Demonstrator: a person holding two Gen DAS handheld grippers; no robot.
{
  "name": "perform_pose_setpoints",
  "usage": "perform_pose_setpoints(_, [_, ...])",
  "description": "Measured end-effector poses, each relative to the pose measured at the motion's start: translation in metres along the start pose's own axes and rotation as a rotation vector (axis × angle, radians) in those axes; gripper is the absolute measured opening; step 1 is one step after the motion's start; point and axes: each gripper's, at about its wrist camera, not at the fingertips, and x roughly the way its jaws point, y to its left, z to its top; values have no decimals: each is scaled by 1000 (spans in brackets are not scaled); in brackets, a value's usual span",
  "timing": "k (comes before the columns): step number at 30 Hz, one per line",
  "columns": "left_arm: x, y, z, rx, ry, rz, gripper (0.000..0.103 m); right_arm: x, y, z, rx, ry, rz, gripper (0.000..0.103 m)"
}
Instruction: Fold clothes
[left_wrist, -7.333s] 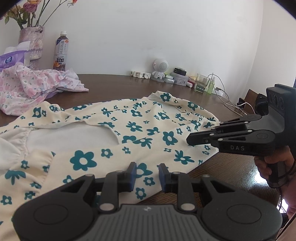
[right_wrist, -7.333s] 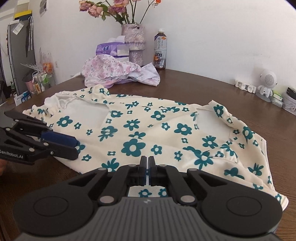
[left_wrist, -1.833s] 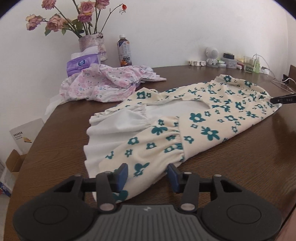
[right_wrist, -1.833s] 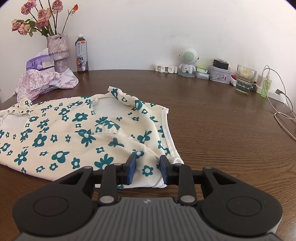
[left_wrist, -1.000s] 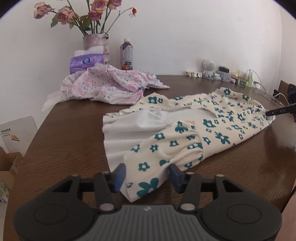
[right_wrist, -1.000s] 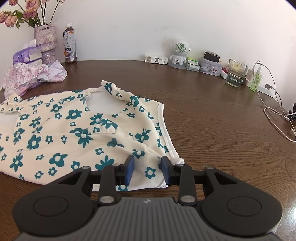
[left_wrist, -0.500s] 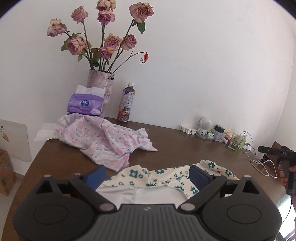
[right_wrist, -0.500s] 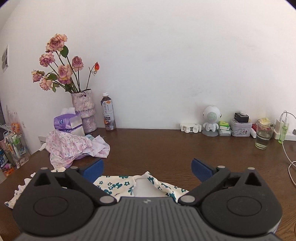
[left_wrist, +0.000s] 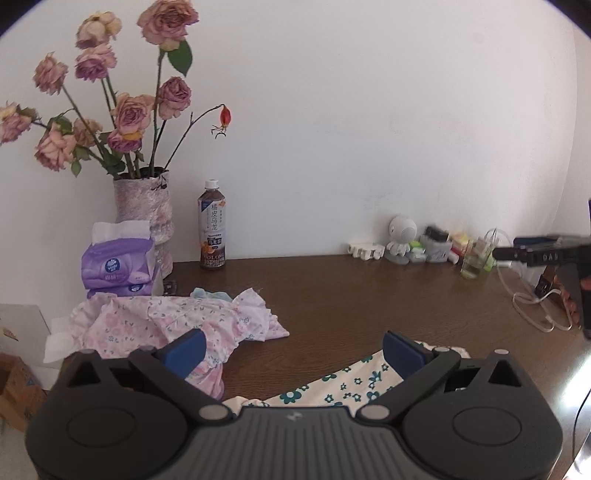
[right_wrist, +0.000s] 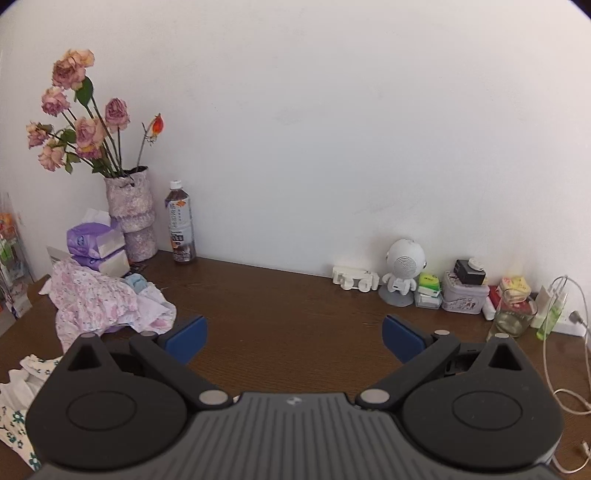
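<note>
The cream garment with teal flowers (left_wrist: 343, 384) lies on the brown table (left_wrist: 351, 295), mostly hidden under my left gripper's body; a strip of it shows at the lower left of the right wrist view (right_wrist: 16, 410). My left gripper (left_wrist: 293, 349) is wide open, raised above the table, holding nothing. My right gripper (right_wrist: 293, 338) is also wide open and empty, lifted and looking toward the wall. The right gripper's tool (left_wrist: 543, 254) shows at the right edge of the left wrist view, held by a hand.
A pink floral garment (left_wrist: 162, 325) is heaped at the left. Behind it stand a tissue pack (left_wrist: 118, 262), a vase of roses (left_wrist: 144, 218) and a drink bottle (left_wrist: 212, 225). A small white robot figure (right_wrist: 402, 273), tins, a glass (right_wrist: 513, 314) and cables (right_wrist: 561, 376) line the back right.
Both grippers have let go of the flowered garment, opened wide and lifted up from the table. Since half a second ago they have risen slightly more.
</note>
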Motion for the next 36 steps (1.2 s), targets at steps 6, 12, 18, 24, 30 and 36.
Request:
perform_pose_setpoints(6, [-2,-14,71,142,-14,29,102,8,-4,64,-145,5,-56,103])
perform_pose_setpoints(12, [35,-22,103,247,77,-45,102,32,11,91,-325,68,-9,103])
perform_pose_setpoints(18, [90,-10,73,262,196,-104,102,74,16,60,-362,97,-13,103])
perform_pose_setpoints(24, [149,-5,28,335,345,-96,93,124,16,-2,-462,216,62,89])
perform_pose_setpoints(30, [192,-7,2,392,428,-160,90,168,17,-45,-496,338,198,75])
perform_pose_setpoints(36, [215,-6,-21,495,480,-218,82,194,23,-62,-532,422,336,52])
